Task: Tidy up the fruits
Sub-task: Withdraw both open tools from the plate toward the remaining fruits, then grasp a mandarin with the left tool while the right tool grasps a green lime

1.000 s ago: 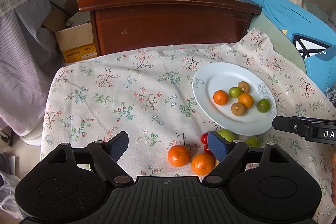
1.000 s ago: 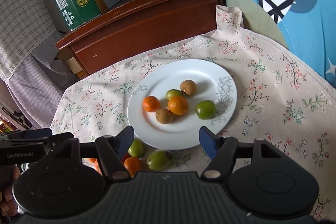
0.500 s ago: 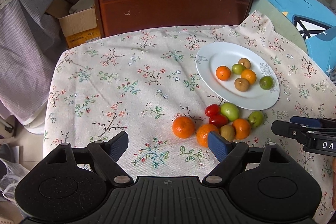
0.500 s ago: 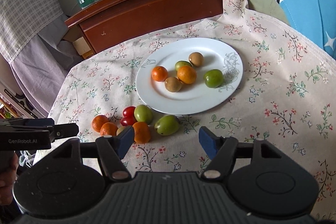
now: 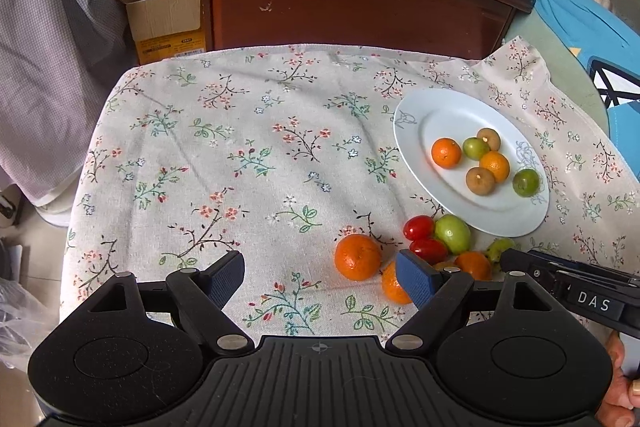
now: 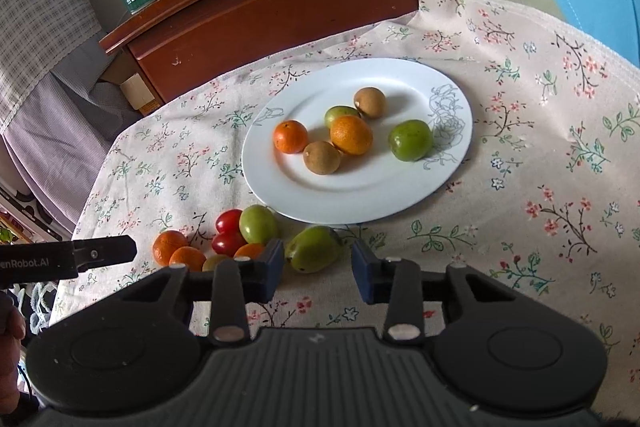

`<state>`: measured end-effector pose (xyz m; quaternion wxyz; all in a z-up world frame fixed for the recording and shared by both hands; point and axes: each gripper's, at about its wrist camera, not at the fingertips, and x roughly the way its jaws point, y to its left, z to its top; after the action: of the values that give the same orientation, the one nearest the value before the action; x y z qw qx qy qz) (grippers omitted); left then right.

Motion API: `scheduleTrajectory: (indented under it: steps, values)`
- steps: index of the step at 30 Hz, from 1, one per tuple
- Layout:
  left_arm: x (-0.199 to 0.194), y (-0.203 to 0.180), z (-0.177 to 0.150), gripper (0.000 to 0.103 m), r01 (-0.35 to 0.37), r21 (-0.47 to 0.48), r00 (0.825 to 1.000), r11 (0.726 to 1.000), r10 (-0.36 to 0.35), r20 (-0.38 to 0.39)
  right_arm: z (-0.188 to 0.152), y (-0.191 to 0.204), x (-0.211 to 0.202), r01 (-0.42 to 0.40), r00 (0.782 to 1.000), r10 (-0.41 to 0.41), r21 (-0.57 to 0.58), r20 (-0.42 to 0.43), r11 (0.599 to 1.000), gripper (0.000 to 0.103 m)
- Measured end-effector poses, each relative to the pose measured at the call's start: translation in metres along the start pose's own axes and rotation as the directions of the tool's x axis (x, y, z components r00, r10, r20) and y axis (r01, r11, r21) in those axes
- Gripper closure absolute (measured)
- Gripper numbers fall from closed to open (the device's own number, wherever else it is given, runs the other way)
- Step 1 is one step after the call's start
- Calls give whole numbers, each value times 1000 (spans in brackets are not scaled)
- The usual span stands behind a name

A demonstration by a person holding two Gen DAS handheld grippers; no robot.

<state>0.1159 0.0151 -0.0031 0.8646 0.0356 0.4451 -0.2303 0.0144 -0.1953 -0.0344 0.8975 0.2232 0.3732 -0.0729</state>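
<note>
Risk of a slip: right claw [image 6: 318, 269], blue pads just narrowed yet not touching, brackets a pale green oval fruit [image 6: 314, 249] on the floral-clothed tabletop [image 6: 520, 187] beside the white plate [image 6: 360, 203]; it could roll away.

My tongs' ribbed blue pads [image 6: 274, 261] look like matt rubber on black matt plastic. The tablecloth [image 5: 248, 163] is woven flowered cloth; the plate [image 6: 360, 203] is smooth glossy white glaze. Behind it, the cabinet [image 5: 352, 3] is varnished dark wood beside a plain cardboard box [image 5: 168, 19].
</note>
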Motion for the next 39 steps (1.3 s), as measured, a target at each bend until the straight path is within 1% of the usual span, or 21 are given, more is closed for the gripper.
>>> scheduleTrajectory:
  steps: [3,7,11,13,15,18,21,22,24,25,27,28,30,32,36,39]
  values:
    - [6,-3,2,20,0,-13,1000,1000,0,15,0,-1,6,-8,1000,8,28,-9,1000,65]
    - [16,-5,3,21,28,-45,1000,999,-28,2,-2,-1,14,8,1000,-7,36,-19,999,65]
    - [24,-4,4,22,40,-73,999,997,-39,3,-3,2,16,15,1000,-15,24,-6,1000,67]
    - [30,-4,4,25,39,-87,999,995,-39,-2,-3,2,15,14,1000,-14,27,-7,1000,67]
    - [37,-3,5,34,43,-101,999,994,-46,-22,-3,2,15,13,1000,-13,29,-11,999,67]
    - [42,-2,2,35,59,-143,997,988,-66,-45,-2,2,14,18,1000,-17,33,-19,999,67]
    - [41,-6,0,36,57,-115,997,992,-62,-36,-2,2,14,22,1000,-22,35,-22,999,67]
    - [40,-6,0,38,66,-114,997,991,-70,-33,-2,2,14,22,1000,-22,36,-23,999,67]
    - [40,-4,0,57,110,-136,993,985,-115,-29,-2,2,13,21,999,-20,39,-25,999,67]
    - [39,-4,-1,60,120,-141,992,983,-125,-26,-2,2,13,21,999,-20,41,-26,999,67]
    - [38,-4,-1,67,106,-127,994,986,-109,-19,-2,1,13,20,999,-19,42,-26,999,67]
    - [38,-4,-1,67,102,-125,994,987,-105,-15,-2,1,13,20,999,-19,42,-27,999,67]
    - [38,-1,-1,74,104,-141,994,984,-108,-17,-2,1,13,20,999,-19,42,-27,999,67]
    - [37,1,0,74,100,-150,994,984,-104,-19,-2,1,13,19,999,-17,46,-28,999,67]
    - [40,0,-1,74,93,-134,994,987,-99,-40,-2,0,13,19,999,-17,50,-30,999,67]
    - [40,-2,-3,73,84,-120,996,989,-88,-32,-2,1,13,19,999,-17,49,-30,999,67]
